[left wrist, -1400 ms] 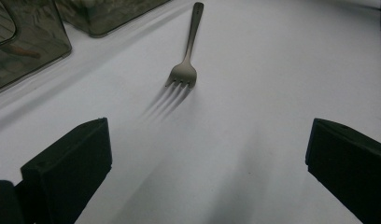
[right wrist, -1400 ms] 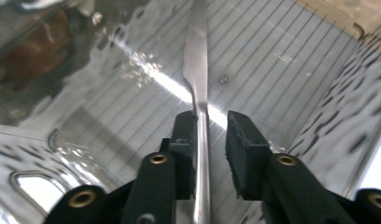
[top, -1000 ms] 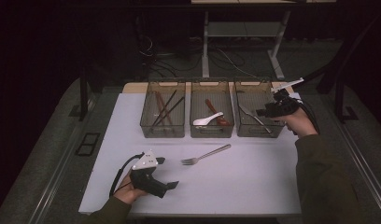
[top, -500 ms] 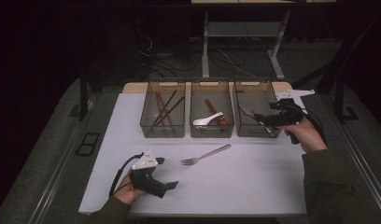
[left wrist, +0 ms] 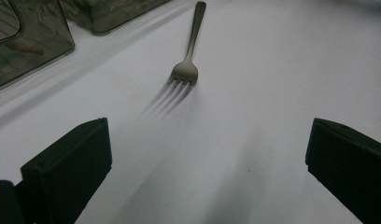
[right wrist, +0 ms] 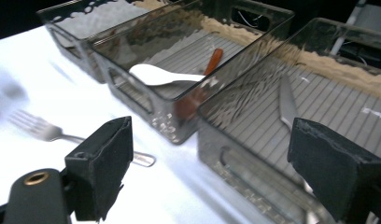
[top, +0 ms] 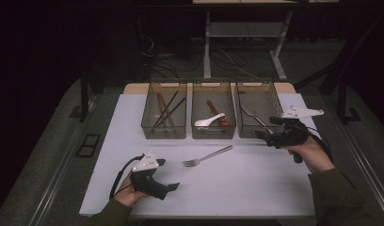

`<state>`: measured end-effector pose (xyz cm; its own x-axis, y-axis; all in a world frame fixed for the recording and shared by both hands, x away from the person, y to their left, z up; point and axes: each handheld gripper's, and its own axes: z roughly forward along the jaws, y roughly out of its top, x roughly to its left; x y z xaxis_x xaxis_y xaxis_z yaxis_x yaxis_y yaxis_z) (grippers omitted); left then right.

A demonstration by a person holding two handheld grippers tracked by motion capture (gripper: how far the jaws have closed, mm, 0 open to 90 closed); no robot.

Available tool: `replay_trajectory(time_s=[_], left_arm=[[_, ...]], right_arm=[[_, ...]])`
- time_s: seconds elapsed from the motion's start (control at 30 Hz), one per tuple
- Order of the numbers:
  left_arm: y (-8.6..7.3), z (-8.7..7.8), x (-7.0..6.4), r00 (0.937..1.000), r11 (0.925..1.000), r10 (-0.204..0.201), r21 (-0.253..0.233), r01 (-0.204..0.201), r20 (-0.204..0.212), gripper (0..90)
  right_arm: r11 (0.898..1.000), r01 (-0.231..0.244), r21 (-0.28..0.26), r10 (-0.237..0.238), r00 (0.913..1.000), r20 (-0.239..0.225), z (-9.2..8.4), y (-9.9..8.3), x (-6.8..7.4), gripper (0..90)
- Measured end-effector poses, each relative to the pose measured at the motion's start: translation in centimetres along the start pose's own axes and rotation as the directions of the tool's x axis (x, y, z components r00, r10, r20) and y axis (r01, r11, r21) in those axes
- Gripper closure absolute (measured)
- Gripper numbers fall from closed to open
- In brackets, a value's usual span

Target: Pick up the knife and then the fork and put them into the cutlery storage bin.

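My right tongs hang just off the front of the right-hand smoky clear plastic bin, near the tabletop's right edge; their jaws have just been opening and stand released, nothing between them. My left tongs rest near the front edge, spread wide and empty. The slim silver metal fork lies mid-tabletop, in front of the bins.

Thing: a metal fork, plain and silver-grey.
Pose: flat on its back, tines toward the person's left, handle slanting away toward the right.
Place: on the white table, near the front of the middle bin, not touching it.
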<state>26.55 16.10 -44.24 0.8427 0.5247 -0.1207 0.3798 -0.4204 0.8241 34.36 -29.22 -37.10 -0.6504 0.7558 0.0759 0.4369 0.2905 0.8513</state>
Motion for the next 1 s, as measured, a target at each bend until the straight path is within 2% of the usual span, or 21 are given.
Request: replay_trajectory(time_s=[0.33, 0.5, 0.63, 0.83, 0.93, 1.0], left_arm=[[0.0, -0.1, 0.0, 1.0000, 1.0000, -0.001, -0.007, 0.001, -0.003, 0.0], [0.1, -0.2, 0.0, 0.9999, 0.9999, 0.000, -0.011, 0.000, -0.015, 0.0], [0.1, -0.1, -0.1, 0.9996, 1.0000, 0.003, -0.004, -0.003, -0.026, 0.0], [0.2, -0.2, -0.1, 0.9997, 1.0000, 0.007, -0.006, -0.007, -0.023, 0.0], [0.2, -0.2, -0.1, 0.9997, 1.0000, 0.007, -0.005, -0.007, -0.023, 0.0], [0.2, -0.1, -0.1, 0.9997, 1.0000, 0.006, -0.003, -0.006, -0.025, 0.0]], right_arm=[[1.000, 0.009, 0.002, -0.009, 0.9998, -0.018, -0.2, -2.7, 1.4, 14.3], [1.000, -0.006, 0.005, 0.006, 0.9999, -0.009, -0.2, -4.1, 2.0, 14.3], [1.000, -0.011, -0.004, 0.011, 0.9997, -0.022, -0.3, -5.3, 2.7, 14.3], [1.000, 0.019, 0.016, -0.018, 0.9982, -0.057, -0.3, -6.8, 3.8, 14.3], [0.997, 0.073, 0.035, -0.071, 0.9951, -0.069, -0.1, -7.1, 4.1, 14.3], [0.996, 0.079, 0.037, -0.076, 0.9944, -0.074, 0.2, -7.0, 4.2, 14.3]])
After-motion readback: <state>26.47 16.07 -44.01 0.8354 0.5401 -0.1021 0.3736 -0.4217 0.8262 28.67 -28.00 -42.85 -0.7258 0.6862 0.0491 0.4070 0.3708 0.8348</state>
